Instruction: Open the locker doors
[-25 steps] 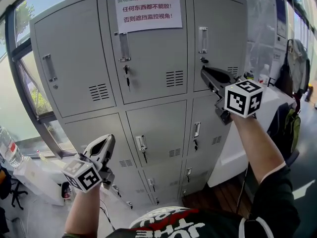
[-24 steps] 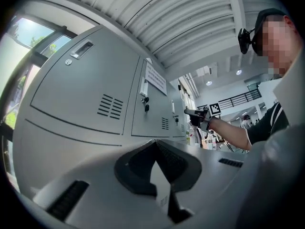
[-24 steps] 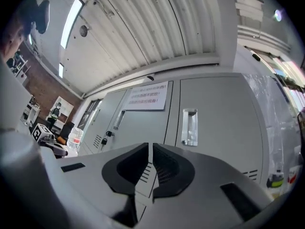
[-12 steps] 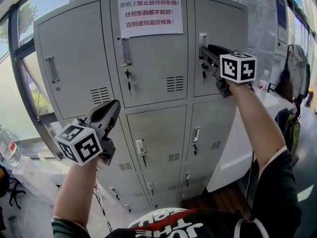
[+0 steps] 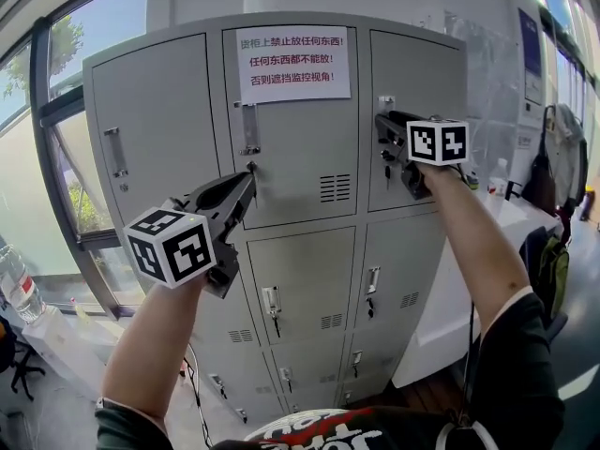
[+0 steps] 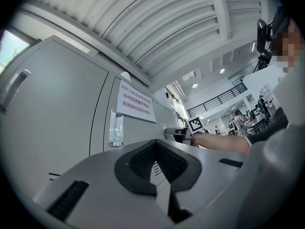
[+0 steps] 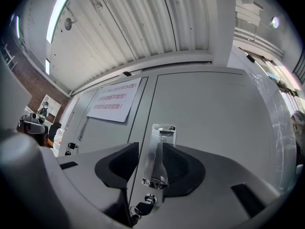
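Both held high: right hand-held gripper (image 5: 382, 131), jaws just opened wide, straddling the door handle (image 7: 158, 149), apparently for a pull; left hand-held gripper (image 5: 246, 181) closed, empty, beside middle door (image 5: 300, 148).

Head view fronts the lockers (image 5: 159, 129); both gripper views close in, angled upward — all share the paper notice (image 5: 292, 64).

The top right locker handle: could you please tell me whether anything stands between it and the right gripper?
Nothing visible does. The right gripper's jaws have just been opening, and the handle stands between them, not yet clamped. The key hangs below the handle, out of the way.
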A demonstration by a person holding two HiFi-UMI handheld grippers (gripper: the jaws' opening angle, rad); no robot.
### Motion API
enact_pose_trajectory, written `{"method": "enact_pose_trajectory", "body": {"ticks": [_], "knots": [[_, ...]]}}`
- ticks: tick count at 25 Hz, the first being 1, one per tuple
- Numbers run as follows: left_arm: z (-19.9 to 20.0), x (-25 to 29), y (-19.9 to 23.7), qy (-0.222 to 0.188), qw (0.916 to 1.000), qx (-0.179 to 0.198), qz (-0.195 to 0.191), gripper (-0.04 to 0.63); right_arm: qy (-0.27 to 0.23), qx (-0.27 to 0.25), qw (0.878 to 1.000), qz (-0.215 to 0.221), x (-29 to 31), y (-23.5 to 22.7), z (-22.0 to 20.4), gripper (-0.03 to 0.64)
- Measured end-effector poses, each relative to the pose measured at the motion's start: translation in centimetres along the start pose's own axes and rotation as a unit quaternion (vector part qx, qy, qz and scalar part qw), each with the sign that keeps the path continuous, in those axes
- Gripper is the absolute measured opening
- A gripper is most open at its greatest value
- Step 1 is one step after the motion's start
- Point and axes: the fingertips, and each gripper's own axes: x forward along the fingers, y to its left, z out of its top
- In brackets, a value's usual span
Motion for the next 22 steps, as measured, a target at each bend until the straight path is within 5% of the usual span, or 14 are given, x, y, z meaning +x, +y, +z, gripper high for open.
{"method": "enact_pose_trajectory", "body": {"ticks": [22], "knots": [[-0.3,-1.3,0.1,0.005,0.9998,0.008,0.015,0.005,0.013,0.022,0.998,0.062,0.2,1.7,0.0,0.17]]}}
